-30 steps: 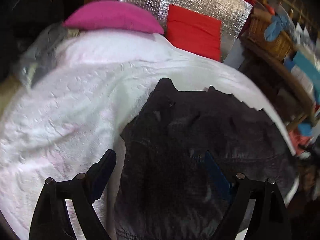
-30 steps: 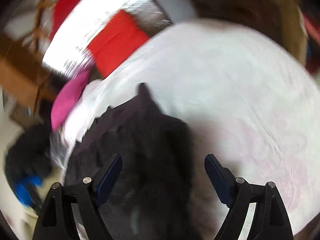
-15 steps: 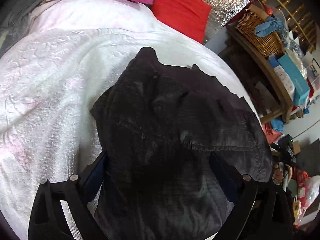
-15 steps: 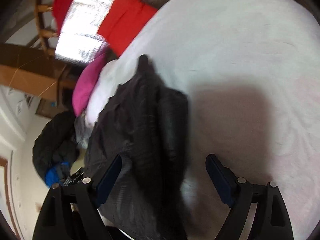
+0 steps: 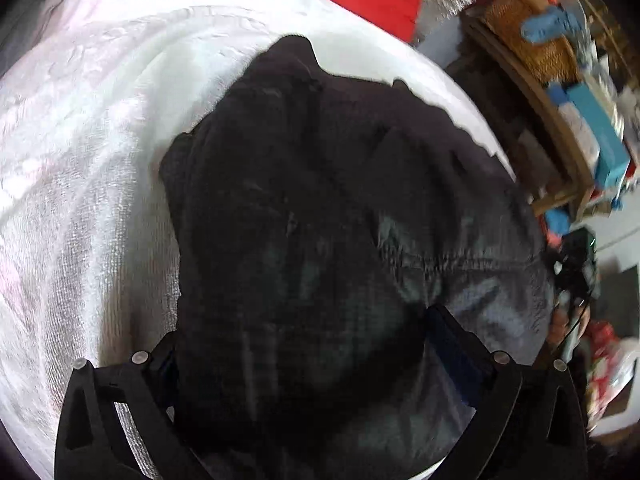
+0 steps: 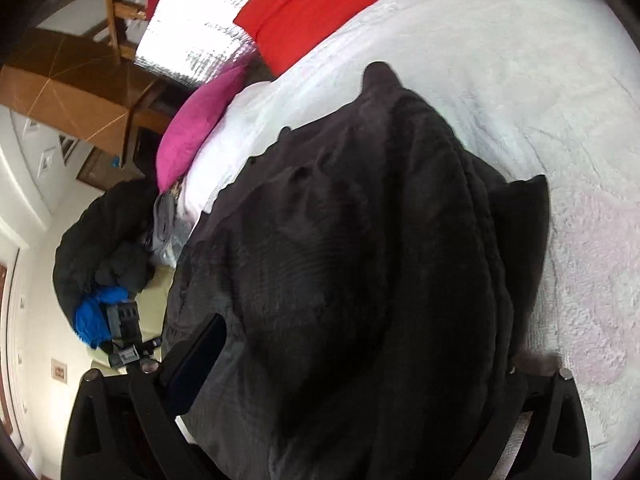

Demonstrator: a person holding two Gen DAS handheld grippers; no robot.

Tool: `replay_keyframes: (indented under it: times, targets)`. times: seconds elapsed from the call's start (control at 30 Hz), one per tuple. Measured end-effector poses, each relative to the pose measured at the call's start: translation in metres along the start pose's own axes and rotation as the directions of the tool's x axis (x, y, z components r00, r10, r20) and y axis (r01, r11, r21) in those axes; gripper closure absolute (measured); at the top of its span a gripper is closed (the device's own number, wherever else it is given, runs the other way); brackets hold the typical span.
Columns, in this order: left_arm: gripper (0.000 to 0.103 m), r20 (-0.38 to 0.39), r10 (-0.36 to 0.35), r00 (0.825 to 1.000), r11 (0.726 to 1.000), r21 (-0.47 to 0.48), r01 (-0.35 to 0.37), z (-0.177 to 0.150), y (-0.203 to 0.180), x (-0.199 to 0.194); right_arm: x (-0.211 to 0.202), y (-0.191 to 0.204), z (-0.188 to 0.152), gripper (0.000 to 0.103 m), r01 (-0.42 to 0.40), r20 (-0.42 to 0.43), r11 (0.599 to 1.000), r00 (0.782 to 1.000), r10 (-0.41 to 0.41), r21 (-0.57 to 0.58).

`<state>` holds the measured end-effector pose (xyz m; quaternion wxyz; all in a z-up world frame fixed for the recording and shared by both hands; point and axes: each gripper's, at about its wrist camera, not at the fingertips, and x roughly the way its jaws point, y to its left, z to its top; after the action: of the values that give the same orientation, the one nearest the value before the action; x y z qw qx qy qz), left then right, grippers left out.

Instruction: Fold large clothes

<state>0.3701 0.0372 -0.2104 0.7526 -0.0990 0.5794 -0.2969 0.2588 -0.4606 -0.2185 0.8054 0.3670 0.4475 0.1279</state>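
Nearest the left wrist camera, the left claw (image 5: pixel 304 356) stands spread wide, its two fingers apart with the black garment (image 5: pixel 340 240) bulging up between them; the fabric covers the left finger's pad, and whether any cloth is pinched cannot be told. The right claw (image 6: pixel 360 352) is likewise spread, its left finger (image 6: pixel 200 356) bare at the garment's edge, its right finger hidden under dark cloth.

The black garment lies bunched and rumpled on the bed (image 5: pixel 80 200), over the near edge and toward the bed's right side in the left view. A gathered seam (image 5: pixel 460 260) crosses it, and a narrow dark tip (image 5: pixel 294 50) of it points toward the head of the bed. The bed carries a white textured cover (image 6: pixel 540 100) with faint pink patches.

Farther on, at the head of the bed, a pink pillow (image 6: pixel 196 124) leans at the corner, beside a red cushion (image 6: pixel 308 12) against a silvery foil sheet (image 6: pixel 192 36).

Beyond the bed's right edge in the left view, a wooden shelf (image 5: pixel 560 148) bears a wicker basket (image 5: pixel 532 40) holding something blue (image 5: pixel 548 28), blurred, and below it a teal box (image 5: pixel 600 140). In the right view, a dark heap of clothing (image 6: pixel 100 240) with a blue piece (image 6: pixel 94 316) lies off the bed's far side.
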Motion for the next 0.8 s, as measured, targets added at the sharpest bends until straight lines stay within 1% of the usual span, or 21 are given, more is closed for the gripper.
replay_keyframes:
  times: [0.1, 0.13, 0.17, 0.23, 0.27, 0.3, 0.33, 0.4, 0.5, 0.6, 0.67, 0.7, 0.73, 0.77, 0.8]
  targets:
    - [0.001, 0.004, -0.034, 0.999, 0.998, -0.048, 0.034, 0.0, 0.003, 0.001, -0.003, -0.001, -0.003, 0.014, 0.051, 0.014, 0.999, 0.999, -0.051, -0.012]
    - [0.001, 0.013, -0.046, 0.999, 0.997, -0.054, 0.047, 0.001, 0.002, 0.001, -0.004, -0.001, -0.005, 0.015, 0.073, 0.022, 0.997, 0.997, -0.073, -0.017]
    - [0.002, 0.024, -0.077, 0.997, 0.995, -0.062, 0.078, 0.001, -0.001, 0.001, -0.005, 0.0, -0.005, 0.017, 0.083, 0.027, 0.996, 0.996, -0.083, -0.015]
    - [0.009, 0.039, -0.107, 0.993, 0.991, -0.074, 0.11, 0.001, -0.003, 0.004, -0.006, 0.001, -0.006, 0.021, 0.105, 0.039, 0.994, 0.994, -0.105, -0.009]
    - [0.017, 0.038, -0.086, 0.996, 0.994, -0.067, 0.089, 0.001, -0.007, 0.006, -0.006, 0.002, -0.006, 0.022, 0.112, 0.045, 0.994, 0.993, -0.112, -0.004]
    - [0.026, 0.04, -0.052, 0.998, 0.997, -0.055, 0.054, 0.001, -0.01, 0.008, -0.007, 0.003, -0.006, 0.026, 0.119, 0.055, 0.993, 0.991, -0.119, 0.002]
    - [0.03, 0.049, -0.046, 0.998, 0.997, -0.056, 0.048, 0.001, -0.012, 0.007, -0.009, 0.004, -0.007, 0.033, 0.12, 0.064, 0.993, 0.991, -0.12, 0.005]
    - [0.046, 0.077, -0.063, 0.995, 0.995, -0.071, 0.069, 0.004, -0.013, 0.0, -0.01, 0.008, -0.006, 0.04, 0.116, 0.076, 0.993, 0.99, -0.116, 0.0]
    - [0.057, 0.124, -0.093, 0.988, 0.99, -0.09, 0.105, 0.015, -0.011, -0.014, -0.015, 0.019, 0.0, 0.047, 0.133, 0.116, 0.991, 0.985, -0.128, -0.032]
    - [0.059, 0.179, -0.086, 0.98, 0.991, -0.084, 0.103, 0.024, -0.021, -0.017, -0.02, 0.026, 0.012, 0.051, 0.134, 0.177, 0.991, 0.976, -0.128, -0.024]
    - [0.059, 0.19, -0.048, 0.981, 0.994, -0.09, 0.066, 0.027, -0.024, -0.016, -0.02, 0.027, 0.02, 0.051, 0.133, 0.214, 0.991, 0.968, -0.128, -0.007]
    - [0.055, 0.175, -0.022, 0.984, 0.993, -0.107, 0.041, 0.027, -0.022, -0.01, -0.018, 0.026, 0.023, 0.051, 0.142, 0.218, 0.99, 0.966, -0.138, -0.001]
    - [0.052, 0.14, 0.008, 0.99, 0.99, -0.138, 0.011, 0.025, -0.018, -0.002, -0.014, 0.023, 0.025, 0.051, 0.161, 0.216, 0.987, 0.963, -0.159, 0.008]
    - [0.045, 0.113, 0.032, 0.993, 0.987, -0.16, -0.014, 0.022, -0.013, 0.005, -0.008, 0.015, 0.026, 0.051, 0.191, 0.201, 0.981, 0.961, -0.192, 0.026]
    - [0.042, 0.105, 0.04, 0.994, 0.987, -0.162, -0.023, 0.018, -0.011, 0.007, -0.004, 0.01, 0.027, 0.051, 0.196, 0.185, 0.98, 0.962, -0.2, 0.041]
